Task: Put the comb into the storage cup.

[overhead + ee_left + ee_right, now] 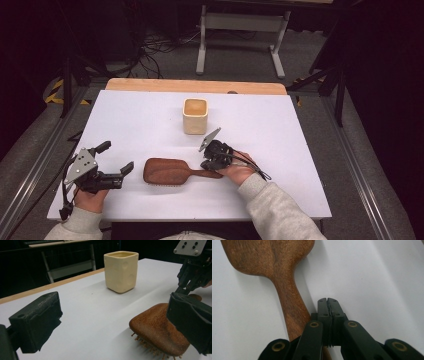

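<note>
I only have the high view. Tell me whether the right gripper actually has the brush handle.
Observer: No. In the right gripper view the right gripper is shut with its fingers pressed together and nothing between them. The hairbrush handle lies beside them.
Operator: Check which way the bristles face.
Observer: The left gripper view shows the bristles pointing down at the table, under the head.
Operator: Describe the cup's wall.
Observer: The left gripper view shows shallow round dents in the sides of the cream cup.
</note>
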A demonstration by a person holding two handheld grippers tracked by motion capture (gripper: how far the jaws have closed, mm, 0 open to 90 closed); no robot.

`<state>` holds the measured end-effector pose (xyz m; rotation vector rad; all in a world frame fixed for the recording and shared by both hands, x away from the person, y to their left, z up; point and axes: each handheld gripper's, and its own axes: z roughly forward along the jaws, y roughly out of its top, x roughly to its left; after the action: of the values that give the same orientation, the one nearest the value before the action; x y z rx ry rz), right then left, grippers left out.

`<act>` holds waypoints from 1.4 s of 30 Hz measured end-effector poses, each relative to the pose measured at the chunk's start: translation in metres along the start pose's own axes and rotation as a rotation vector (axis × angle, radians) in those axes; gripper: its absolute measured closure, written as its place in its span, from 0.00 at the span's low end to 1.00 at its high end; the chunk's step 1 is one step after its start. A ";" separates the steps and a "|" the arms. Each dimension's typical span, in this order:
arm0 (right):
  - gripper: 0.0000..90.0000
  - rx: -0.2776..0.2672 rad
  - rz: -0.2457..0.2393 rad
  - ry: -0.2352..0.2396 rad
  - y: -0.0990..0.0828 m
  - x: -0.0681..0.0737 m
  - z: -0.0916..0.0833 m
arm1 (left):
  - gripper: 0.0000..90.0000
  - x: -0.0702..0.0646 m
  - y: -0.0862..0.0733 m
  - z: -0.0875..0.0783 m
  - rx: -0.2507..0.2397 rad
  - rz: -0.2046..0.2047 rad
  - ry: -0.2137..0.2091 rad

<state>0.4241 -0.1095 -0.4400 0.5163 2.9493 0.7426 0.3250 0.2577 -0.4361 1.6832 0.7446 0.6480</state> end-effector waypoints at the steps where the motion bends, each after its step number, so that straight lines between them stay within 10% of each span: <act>1: 0.99 0.000 0.000 -0.001 0.000 0.000 0.000 | 0.00 0.000 0.000 0.000 -0.007 0.001 -0.005; 15: 0.86 -0.083 -0.011 -0.035 0.001 0.000 -0.018 | 0.00 0.002 -0.003 0.002 -0.020 -0.015 -0.034; 28: 0.02 -0.142 -0.047 -0.029 0.012 0.010 -0.033 | 0.00 0.003 -0.004 0.002 0.024 -0.024 -0.067; 42: 0.00 -0.167 -0.182 0.029 0.024 0.027 -0.031 | 0.00 0.004 -0.003 -0.002 0.021 -0.016 -0.073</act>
<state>0.4016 -0.0944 -0.4008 0.2231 2.8738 0.9689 0.3253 0.2628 -0.4387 1.7095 0.7145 0.5663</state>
